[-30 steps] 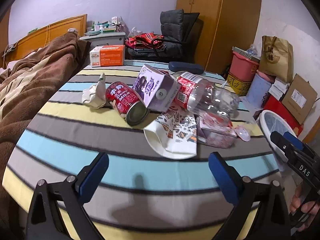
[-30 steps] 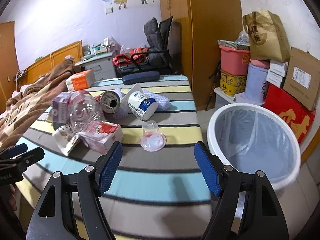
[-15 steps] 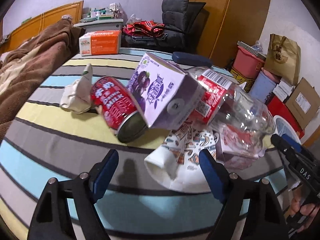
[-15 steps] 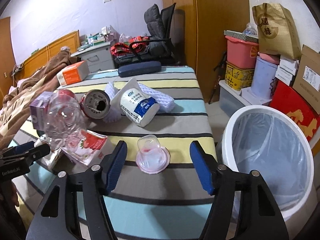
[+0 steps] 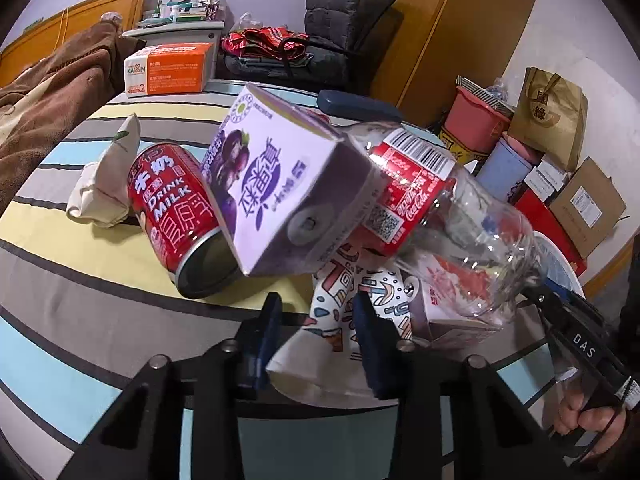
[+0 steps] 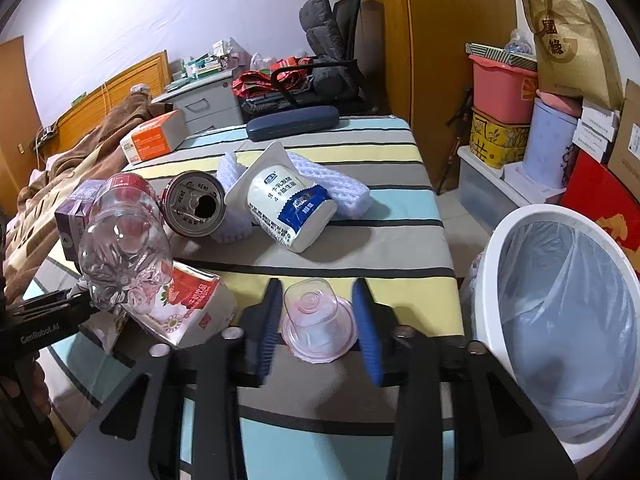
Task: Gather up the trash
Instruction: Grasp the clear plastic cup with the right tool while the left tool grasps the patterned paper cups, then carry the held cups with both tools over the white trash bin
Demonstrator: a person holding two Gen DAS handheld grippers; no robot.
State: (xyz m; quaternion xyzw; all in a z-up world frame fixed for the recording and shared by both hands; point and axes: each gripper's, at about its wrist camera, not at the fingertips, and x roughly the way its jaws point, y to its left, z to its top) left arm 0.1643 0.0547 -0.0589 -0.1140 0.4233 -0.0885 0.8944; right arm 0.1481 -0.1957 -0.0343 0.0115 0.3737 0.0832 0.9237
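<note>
On a striped tablecloth (image 6: pixel 400 216) strewn with empties, the left gripper (image 5: pixel 316 340) is closing its blue pads on a crumpled, cartoon-printed paper cup (image 5: pixel 340 312) — soft, flattened card that looks likely to fold further and slide free. A lift here could drag down the pile leaning just above it: a glossy red milk can (image 5: pixel 176 208) on its side, a boxy purple drink carton (image 5: pixel 280 192) and a clear, ribbed plastic bottle (image 5: pixel 452 224), all round or slick enough to roll off the cloth. To the right, the right gripper (image 6: pixel 316 320) is clenched on a small, thin-walled clear jelly cup (image 6: pixel 318 320) with a pink rim — it may buckle or pop out under the squeeze. Further right, the white bin (image 6: pixel 560 320), lined with a filmy bag, waits beside the table.
</note>
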